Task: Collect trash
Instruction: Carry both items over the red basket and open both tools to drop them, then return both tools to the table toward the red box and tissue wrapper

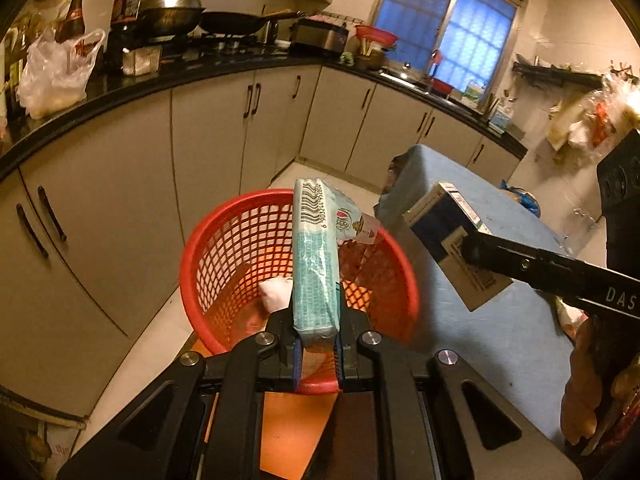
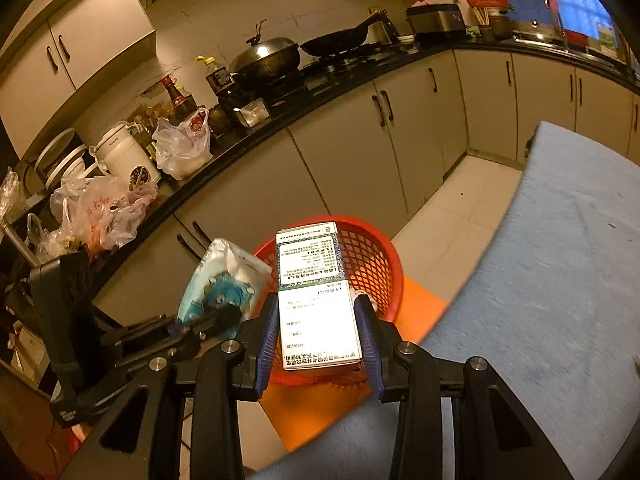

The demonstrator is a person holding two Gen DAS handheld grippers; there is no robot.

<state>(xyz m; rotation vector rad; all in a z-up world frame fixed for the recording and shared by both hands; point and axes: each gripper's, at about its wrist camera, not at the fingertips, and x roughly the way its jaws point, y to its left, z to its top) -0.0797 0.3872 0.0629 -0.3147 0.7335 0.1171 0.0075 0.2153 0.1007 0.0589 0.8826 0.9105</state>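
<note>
Left wrist: jaws pinch tissue pack (image 1: 316,264); right's clamp box (image 2: 316,300).

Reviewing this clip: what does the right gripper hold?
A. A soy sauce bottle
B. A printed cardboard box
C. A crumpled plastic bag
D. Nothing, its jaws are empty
B: in the right wrist view the right gripper has its blue pads clamped on both sides of a printed box in front of the red basket, while the left gripper pinches a tissue pack.
</note>
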